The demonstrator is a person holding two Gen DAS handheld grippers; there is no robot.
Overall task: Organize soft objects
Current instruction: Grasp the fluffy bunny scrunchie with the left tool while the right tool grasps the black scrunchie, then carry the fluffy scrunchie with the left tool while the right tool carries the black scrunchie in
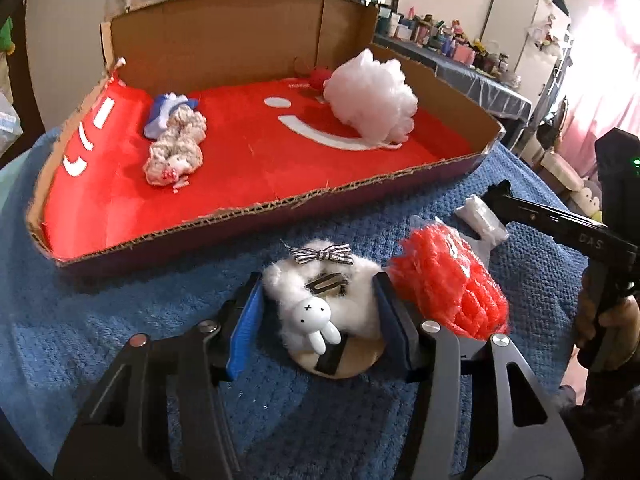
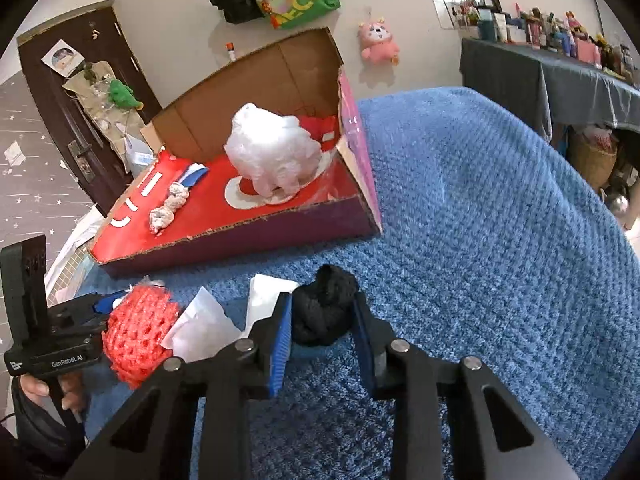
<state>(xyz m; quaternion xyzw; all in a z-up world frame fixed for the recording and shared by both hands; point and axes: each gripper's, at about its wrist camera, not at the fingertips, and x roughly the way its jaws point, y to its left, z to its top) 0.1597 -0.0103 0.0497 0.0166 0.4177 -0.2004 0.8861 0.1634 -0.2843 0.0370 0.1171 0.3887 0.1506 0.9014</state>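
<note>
Blue towelling covers the desk (image 2: 500, 216), and the cardboard tray (image 1: 280, 204) with its red printed floor is the landmark. Just in front of it, the left tool (image 1: 320, 300) is clamped on a white fluffy hair clip (image 1: 320, 288) bearing a small rabbit figure. Right of that, beside the red foam net (image 2: 136, 332), the right tool (image 2: 322, 316) pinches a black knitted ball (image 2: 324, 304). Readable writing: "GenRobot.AI" on the left tool's body

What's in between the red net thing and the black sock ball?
White paper lies between the red net and the black sock ball on the blue blanket. The right wrist view shows it best.
</note>
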